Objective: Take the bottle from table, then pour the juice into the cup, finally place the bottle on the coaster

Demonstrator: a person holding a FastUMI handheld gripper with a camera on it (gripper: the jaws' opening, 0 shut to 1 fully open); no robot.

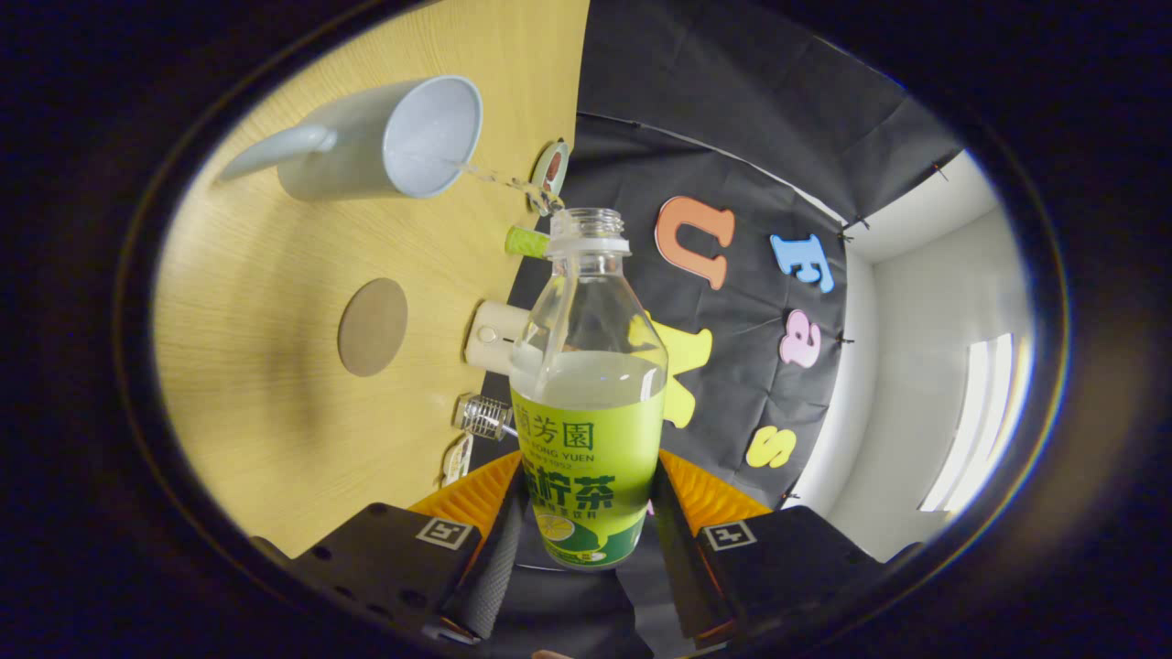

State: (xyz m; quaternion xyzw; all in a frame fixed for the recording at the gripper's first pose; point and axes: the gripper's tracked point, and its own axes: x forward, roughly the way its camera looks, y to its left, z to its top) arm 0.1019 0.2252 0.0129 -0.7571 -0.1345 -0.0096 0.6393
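Clamped between the jaws of the gripper (586, 513), the bottle (591, 384) tips sideways at center frame. Juice (499, 178) streams from its mouth into the cup (385, 137) at upper left, with the coaster (373, 327) on the table (265, 366) below it.

Along the far edge of the wooden desk (275, 384), by the black cloth wall (732, 137), several small things are lying: a green cylinder (526, 242), a cream cylindrical container (494, 336), a shiny metal piece (482, 415) and a round tag (550, 168).
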